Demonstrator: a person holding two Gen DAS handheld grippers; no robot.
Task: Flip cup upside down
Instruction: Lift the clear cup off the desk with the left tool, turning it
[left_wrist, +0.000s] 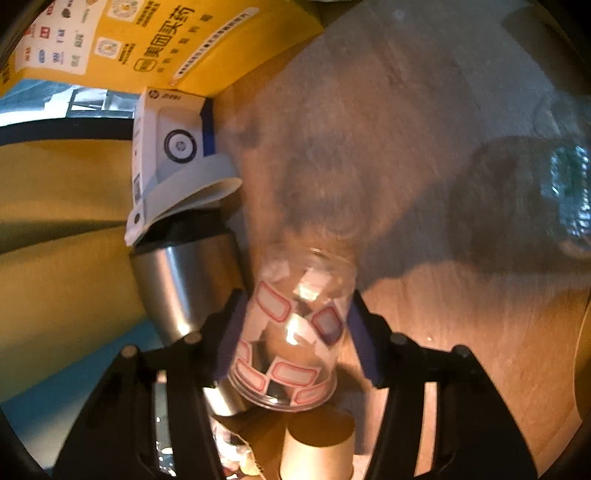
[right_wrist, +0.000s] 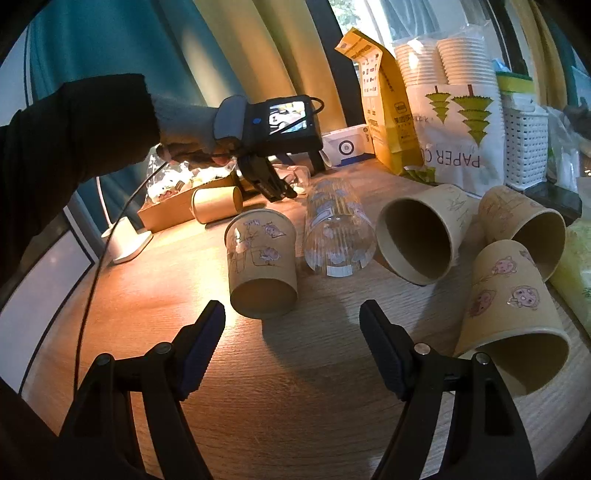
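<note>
Two hand-held grippers over a crowded wooden desk (right_wrist: 295, 369), one pinching a clear plastic cup.

Left hand-held gripper (left_wrist: 295, 332) pinches the clear cup (left_wrist: 291, 328) with red-bordered labels between its blue pads, rim toward the camera and base pointing away, lifted off the desk beside a steel tumbler (left_wrist: 184, 288) and above a brown paper cup (left_wrist: 317, 439). Right hand-held gripper (right_wrist: 291, 350) hangs spread wide, holding nothing, over a bare patch of desk. Ahead of it lie a drawn-on paper cup (right_wrist: 262, 266), a ribbed clear glass (right_wrist: 336, 232) and three more paper cups on their sides. Boxes and cup stacks line the far edge.
</note>
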